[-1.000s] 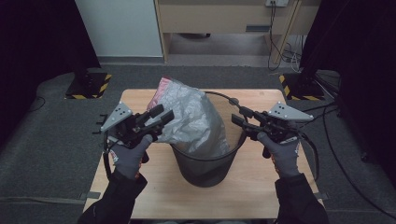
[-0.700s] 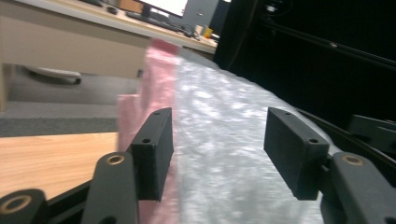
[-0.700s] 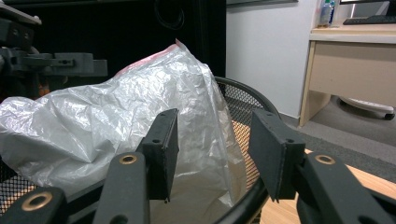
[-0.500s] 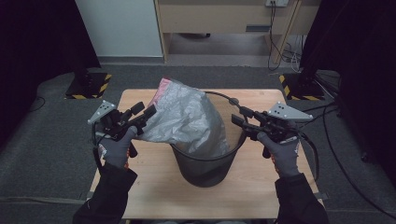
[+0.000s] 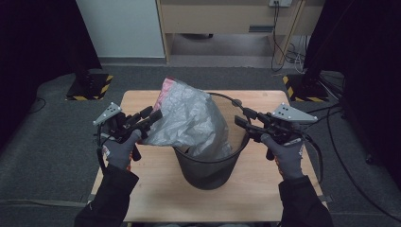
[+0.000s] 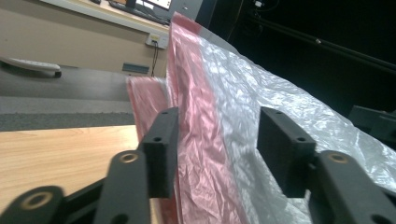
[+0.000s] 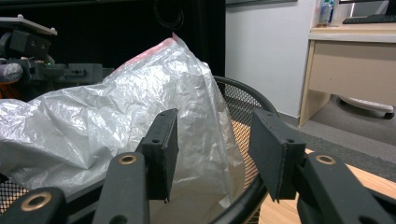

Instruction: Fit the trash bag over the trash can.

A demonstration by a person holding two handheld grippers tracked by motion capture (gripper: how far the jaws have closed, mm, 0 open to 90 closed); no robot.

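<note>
bin: black mesh wastebasket (image 5: 208, 163) stands upright near the middle of the wooden bench (image 5: 142, 189), closer to the person's edge than the far edge
bag: crumpled translucent grey plastic bag (image 5: 189, 123) with a pink-red edge strip, lower part inside the wastebasket, upper part bulging out over the wastebasket's left rim and rising above it
bag edge: pink strip sits at the top and far-left side of the bag, above the wastebasket rim; in the left gripper view the pink band (image 6: 187, 116) runs up between the jaws
left gripper: left gripper (image 5: 149, 118) held in a gloved hand just left of the wastebasket, tips at the bag's left flank; jaws have just been closing, bag film between them, one jaw up against the film, the other with a gap showing, so not clamped yet, released state
right gripper: right gripper (image 5: 241, 118) held in a gloved hand just right of the wastebasket, tips over its right rim; jaws parted, rim wire (image 7: 243, 205) and bag edge in the gap, pads not pressing on either, released state
right gripper view: bag (image 7: 140, 116) fills the wastebasket mouth, mesh wall (image 7: 238, 107) visible behind it, left gripper (image 7: 60, 72) on the far side of the bag
hands: both forearms in dark sleeves, grey gloves, either side of the wastebasket
</note>
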